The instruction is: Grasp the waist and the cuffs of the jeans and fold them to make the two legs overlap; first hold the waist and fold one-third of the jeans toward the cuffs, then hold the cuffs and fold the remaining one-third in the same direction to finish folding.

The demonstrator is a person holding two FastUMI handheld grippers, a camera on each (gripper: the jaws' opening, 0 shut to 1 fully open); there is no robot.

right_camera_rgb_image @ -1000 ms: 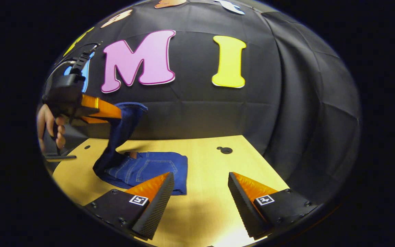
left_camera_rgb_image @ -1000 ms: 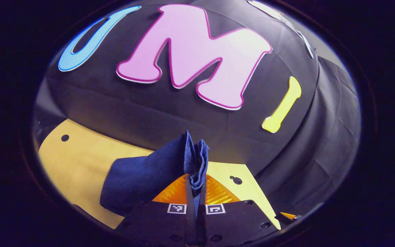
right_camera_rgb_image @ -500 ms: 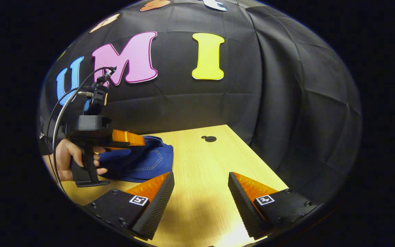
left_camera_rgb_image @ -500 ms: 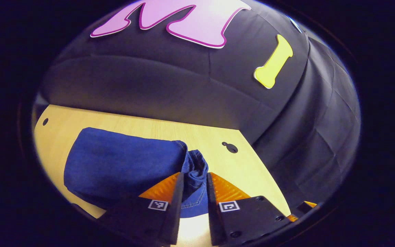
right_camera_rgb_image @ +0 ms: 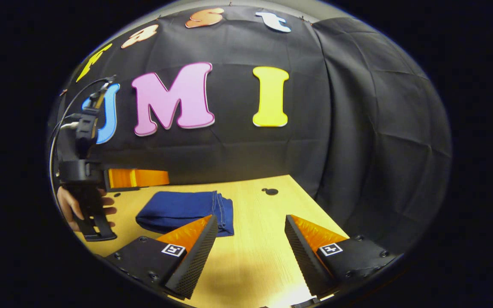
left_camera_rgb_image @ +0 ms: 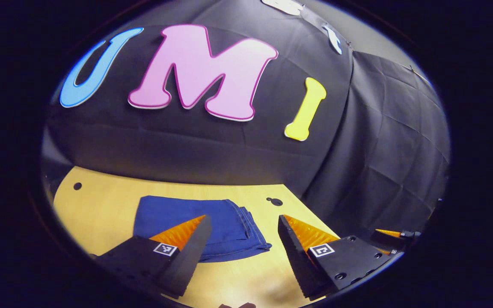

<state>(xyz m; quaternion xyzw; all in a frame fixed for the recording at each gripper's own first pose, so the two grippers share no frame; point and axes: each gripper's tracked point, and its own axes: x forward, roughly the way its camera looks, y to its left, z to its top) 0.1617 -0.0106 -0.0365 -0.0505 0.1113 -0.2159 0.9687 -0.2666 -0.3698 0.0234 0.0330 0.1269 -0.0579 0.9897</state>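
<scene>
I see the wooden surface (right_camera_rgb_image: pixel 255 256) spreading out under both tools, and on it the jeans (left_camera_rgb_image: pixel 212 222) lie as a compact folded stack, just ahead of my left tool (left_camera_rgb_image: pixel 238 239) and ahead-left of my right tool (right_camera_rgb_image: pixel 250 239). I judge the last fold done; what is left is to draw clear without snagging the stack. Both tools stand wide open, gripping nothing, touching no cloth

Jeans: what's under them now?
The folded jeans lie flat on the wooden table. Stacked denim layers show at one edge; anything beneath the bundle is covered.
</scene>
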